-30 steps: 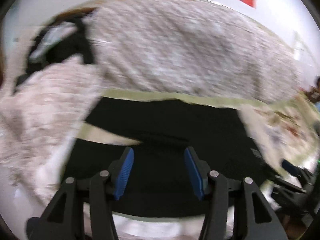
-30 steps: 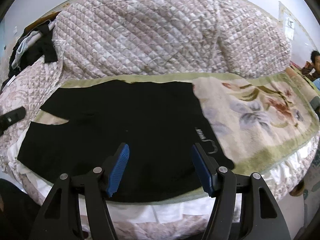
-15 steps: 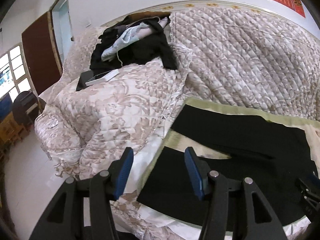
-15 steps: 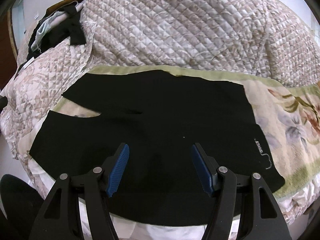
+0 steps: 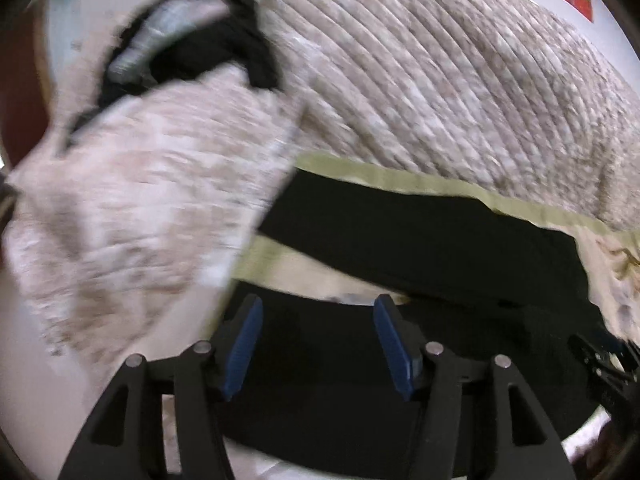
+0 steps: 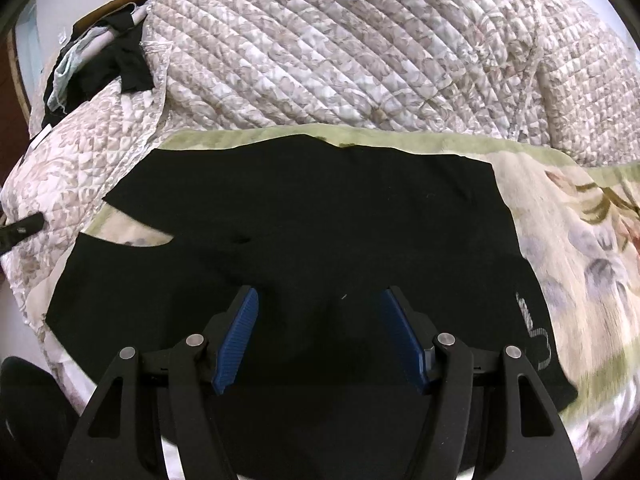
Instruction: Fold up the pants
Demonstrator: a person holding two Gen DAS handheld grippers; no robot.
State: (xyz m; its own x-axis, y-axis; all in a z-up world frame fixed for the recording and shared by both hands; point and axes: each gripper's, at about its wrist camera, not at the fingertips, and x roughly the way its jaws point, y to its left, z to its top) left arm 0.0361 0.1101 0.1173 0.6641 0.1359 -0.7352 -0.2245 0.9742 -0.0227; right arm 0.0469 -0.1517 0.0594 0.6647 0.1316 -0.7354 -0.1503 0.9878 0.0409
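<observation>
The black fabric pants point(image 6: 320, 216) lay flat on the floral green-bordered blanket point(image 6: 568, 240), long axis running left to right, legs to the left, waistband to the right. The left gripper point(image 5: 318, 344) hung over the near leg, the right gripper point(image 6: 318, 336) over the seat; both stood wide and empty, the left's jaws having just opened further. No containers showed

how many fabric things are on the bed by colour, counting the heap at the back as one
black: 1, the black pants
floral with a green border: 1, the floral blanket
beige patterned: 1, the quilted bedspread
mixed black and pale: 1, the pile of clothes
total: 4
</observation>
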